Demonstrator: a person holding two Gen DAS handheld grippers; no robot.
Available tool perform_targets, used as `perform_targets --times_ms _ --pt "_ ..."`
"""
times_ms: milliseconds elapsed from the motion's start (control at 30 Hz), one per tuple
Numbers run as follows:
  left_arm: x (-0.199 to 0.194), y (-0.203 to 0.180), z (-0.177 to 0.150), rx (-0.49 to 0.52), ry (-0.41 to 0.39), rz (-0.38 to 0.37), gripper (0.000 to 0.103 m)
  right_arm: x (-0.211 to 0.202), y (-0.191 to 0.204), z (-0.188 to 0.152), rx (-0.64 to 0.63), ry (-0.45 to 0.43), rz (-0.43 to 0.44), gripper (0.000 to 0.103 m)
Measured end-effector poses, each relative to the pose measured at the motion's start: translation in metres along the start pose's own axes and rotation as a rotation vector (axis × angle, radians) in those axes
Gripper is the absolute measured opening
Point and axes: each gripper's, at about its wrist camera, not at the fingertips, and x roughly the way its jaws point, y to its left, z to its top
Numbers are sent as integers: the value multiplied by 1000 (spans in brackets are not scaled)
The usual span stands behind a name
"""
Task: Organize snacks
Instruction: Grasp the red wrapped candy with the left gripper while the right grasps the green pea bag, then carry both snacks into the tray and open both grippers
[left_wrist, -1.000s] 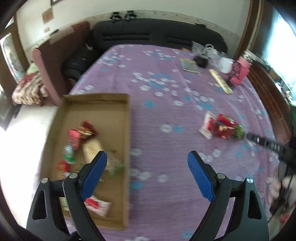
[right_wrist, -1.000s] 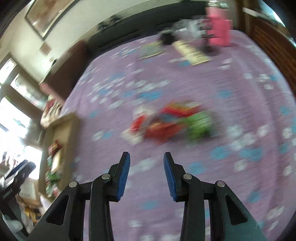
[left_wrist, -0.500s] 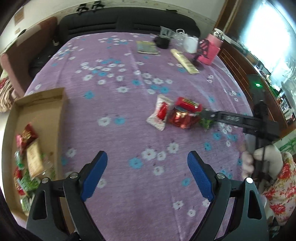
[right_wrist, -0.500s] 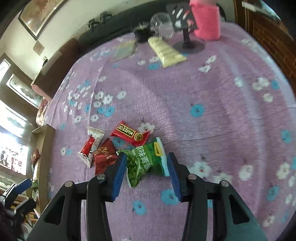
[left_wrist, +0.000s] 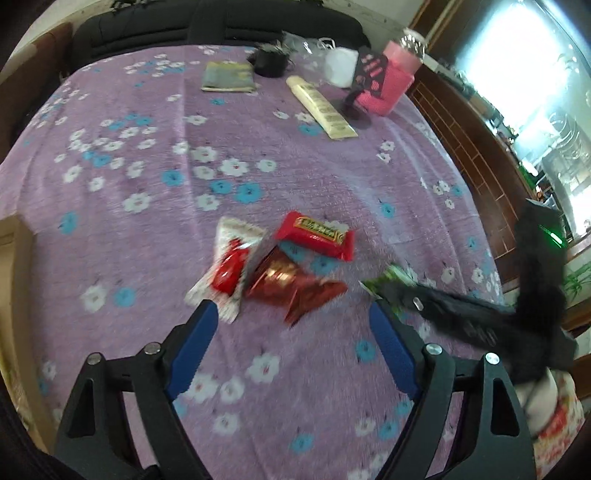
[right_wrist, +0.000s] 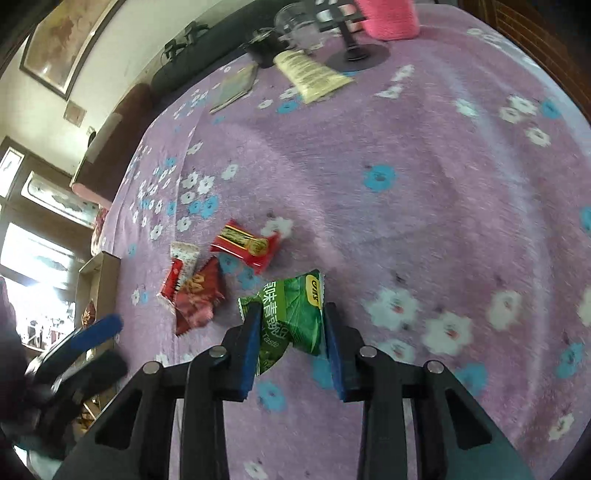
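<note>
Several snack packets lie on the purple flowered cloth: a white-and-red packet, a red bar and a dark red foil packet. My left gripper hovers just short of them, jaws wide and closing slightly, pads touching nothing. My right gripper has its jaws closing on a green snack packet, which is crumpled between the blue pads. The left wrist view shows that same green packet at the tip of the right gripper. The cardboard box stands at the cloth's left edge.
At the far end stand a pink container, a cream tube, a booklet, a white cup and a black stand. A dark sofa lies behind. A wooden cabinet borders the right side.
My left gripper swung from over the cardboard box to the loose packets and came lower. My right gripper dropped onto the green packet and its jaws narrowed around it.
</note>
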Motion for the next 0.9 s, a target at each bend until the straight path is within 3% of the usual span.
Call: perform_targets --times_ms 200,267,400,433,900 --pt "41 -19 14 77 45 89 81 -15 -9 -14 10 -15 13 32" --pt "51 -19 13 75 74 89 57 -17 -10 -15 6 -23 13 32" --pt "43 -19 11 71 40 64 49 -23 -14 -19 -4 -36 3 32" --pt "40 -19 10 78 26 55 42 -23 -14 -19 -8 -39 -1 32" --pt "-19 9 -23 -5 -45 -2 41 -18 13 -25 -36 -31 9 32"
